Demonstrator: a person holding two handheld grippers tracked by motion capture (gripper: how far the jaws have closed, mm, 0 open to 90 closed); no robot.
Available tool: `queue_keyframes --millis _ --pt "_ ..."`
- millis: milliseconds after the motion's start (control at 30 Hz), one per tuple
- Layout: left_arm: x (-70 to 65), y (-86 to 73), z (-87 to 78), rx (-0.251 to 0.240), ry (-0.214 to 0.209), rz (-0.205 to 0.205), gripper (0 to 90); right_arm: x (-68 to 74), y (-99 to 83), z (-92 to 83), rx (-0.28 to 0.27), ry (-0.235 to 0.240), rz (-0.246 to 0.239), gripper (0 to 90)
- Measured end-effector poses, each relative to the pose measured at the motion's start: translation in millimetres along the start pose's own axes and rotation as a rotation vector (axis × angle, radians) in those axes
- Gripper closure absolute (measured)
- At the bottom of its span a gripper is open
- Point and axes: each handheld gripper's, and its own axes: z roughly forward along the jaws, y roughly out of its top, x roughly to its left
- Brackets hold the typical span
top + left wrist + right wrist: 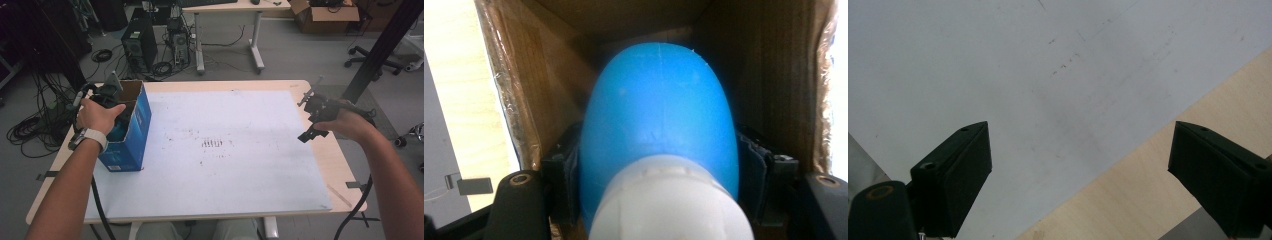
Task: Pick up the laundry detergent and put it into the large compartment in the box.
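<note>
Person seated at a wooden table (345, 172) w/ a white mat (225, 150) over most of it, a two-jaw gripper in each hand.

Left gripper (111, 97) is pushed down into the open top of a blue cardboard box (135, 132) standing near the table's left edge. In the left gripper view, its jaws are closed snugly on a blue bottle (659, 115) w/ a white cap (669, 200); pads press both sides of the bottle's body, just past the cap. Bottle sits inside the box, brown cardboard walls close around it, rounded base pointing deeper in.

Progress, as a judgement: bottle is gripped but not yet clear of the box, so this looks like an early-to-mid step. Can't tell from here whether it's going in or coming out. Either way what's left is a release or a lift-out. No other items lie on the mat.

Pose: left forearm reaches fwd from bottom left, wrist w/ a white watch band (92, 136), hand cupped over the gripper and angled down into the box opening.

Right gripper (314, 120) hovers over the mat's right edge, well apart from the box. Right gripper view: jaws spread wide, nothing btwn them, mat and bare wood below. Right arm is bent in from the lower right, idle.
</note>
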Motion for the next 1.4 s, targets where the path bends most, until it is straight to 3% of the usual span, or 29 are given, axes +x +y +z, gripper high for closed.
queue_keyframes --millis 233,567,900,1400 --pt "-1.7 -1.4 -4.1 -0.010 -0.001 -0.004 28.7 2.2 1.0 -0.4 -0.002 0.000 -0.006 10.0" --pt "-2.9 -5.9 -23.5 -0.042 -0.001 -0.014 24.0 5.2 0.5 -5.0 -0.009 -0.004 -0.011 10.0" --pt "-12.6 -10.9 -72.3 -0.086 0.009 0.009 23.1 10.0 -0.2 -12.3 -0.022 -0.012 -0.015 10.1" --pt "-47.2 -29.9 -147.7 -0.127 0.055 0.070 20.6 17.7 -2.2 -19.9 -0.034 -0.022 -0.025 10.1"
